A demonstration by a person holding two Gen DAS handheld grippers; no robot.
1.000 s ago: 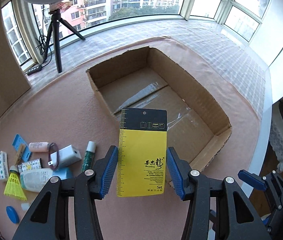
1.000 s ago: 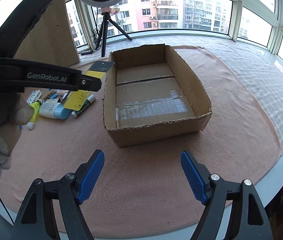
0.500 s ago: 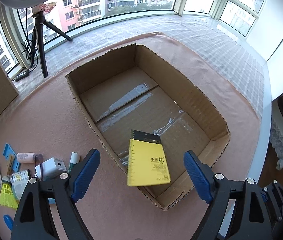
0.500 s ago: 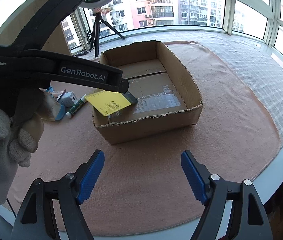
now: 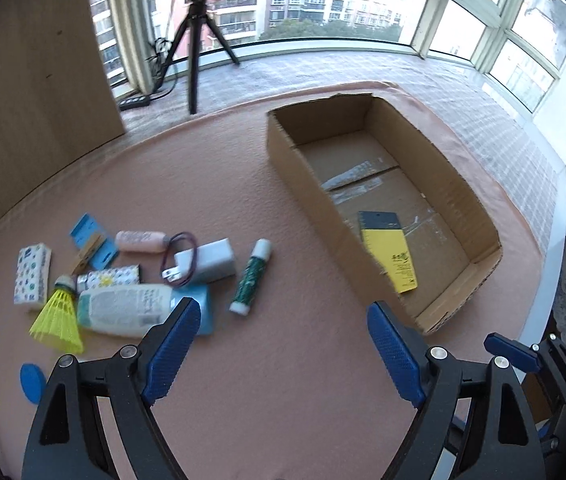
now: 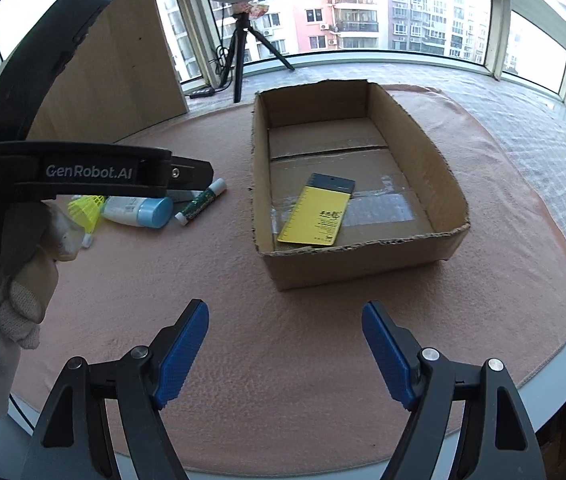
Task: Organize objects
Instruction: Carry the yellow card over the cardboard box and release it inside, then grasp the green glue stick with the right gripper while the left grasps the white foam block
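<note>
An open cardboard box [image 5: 465,204] [image 6: 419,136] stands on the pink cloth. A yellow and black card packet [image 5: 390,256] [image 6: 317,212] lies flat inside it near the front corner. My left gripper [image 5: 283,344] is open and empty above the cloth, between the box and a pile of small objects. The pile holds a white lotion bottle [image 5: 123,312], a green glue stick [image 5: 251,276], a white charger [image 5: 207,262], a yellow shuttlecock [image 5: 59,312] and a tissue pack [image 5: 33,274]. My right gripper [image 6: 285,350] is open and empty in front of the box.
A tripod [image 5: 195,36] and a wooden panel [image 5: 31,68] stand at the back left. The table's edge [image 5: 555,280] runs close on the right of the box. A blue cap [image 5: 31,382] lies at the near left. The left gripper's body [image 6: 83,172] fills the right wrist view's left side.
The left gripper opened and let go of the yellow packet, which dropped flat into the box. The left gripper then swung left toward the pile. The right gripper stayed put.
</note>
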